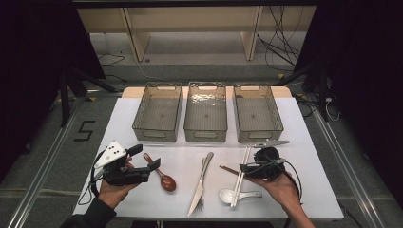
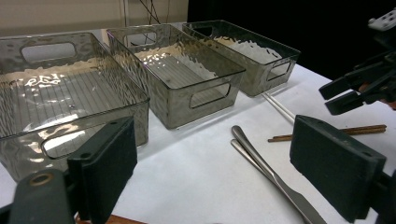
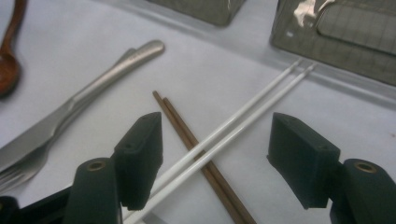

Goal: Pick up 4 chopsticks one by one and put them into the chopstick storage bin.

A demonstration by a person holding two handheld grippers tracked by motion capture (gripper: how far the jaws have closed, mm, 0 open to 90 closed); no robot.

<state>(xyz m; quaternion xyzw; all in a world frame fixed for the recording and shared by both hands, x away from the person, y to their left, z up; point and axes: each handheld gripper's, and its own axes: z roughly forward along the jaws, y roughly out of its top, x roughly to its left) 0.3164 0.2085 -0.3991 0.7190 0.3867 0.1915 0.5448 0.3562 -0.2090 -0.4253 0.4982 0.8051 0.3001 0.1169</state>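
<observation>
Closest to the lens, your right gripper [image 3: 215,154] has its two black jaws spread apart, released, with nothing clamped. Between its fingers [image 3: 140,154] pass two white chopsticks [image 3: 243,122], lying side by side, and under them cross two brown chopsticks [image 3: 180,126]. Beyond the left finger lie one steel knife and one fork [image 3: 56,123] together, and past them one brown wooden spoon [image 3: 8,65].

Your left gripper [image 2: 212,172] is also released, jaws wide, holding nothing. In front of its fingers [image 2: 334,163] stand three clear grey bins [image 2: 196,79] in a row, all three empty. Between the fingers and a little ahead you see the two metal handles [image 2: 261,161] of the knife and the fork.

From the high view, your left gripper [image 1: 154,170] is just beside the one wooden spoon [image 1: 164,178], not touching it as far as I can tell. Your right gripper [image 1: 242,170] stands over the chopsticks [image 1: 241,178]. One white ceramic spoon [image 1: 233,194] lies near, below its fingers. The white table [image 1: 304,156] carries everything.
</observation>
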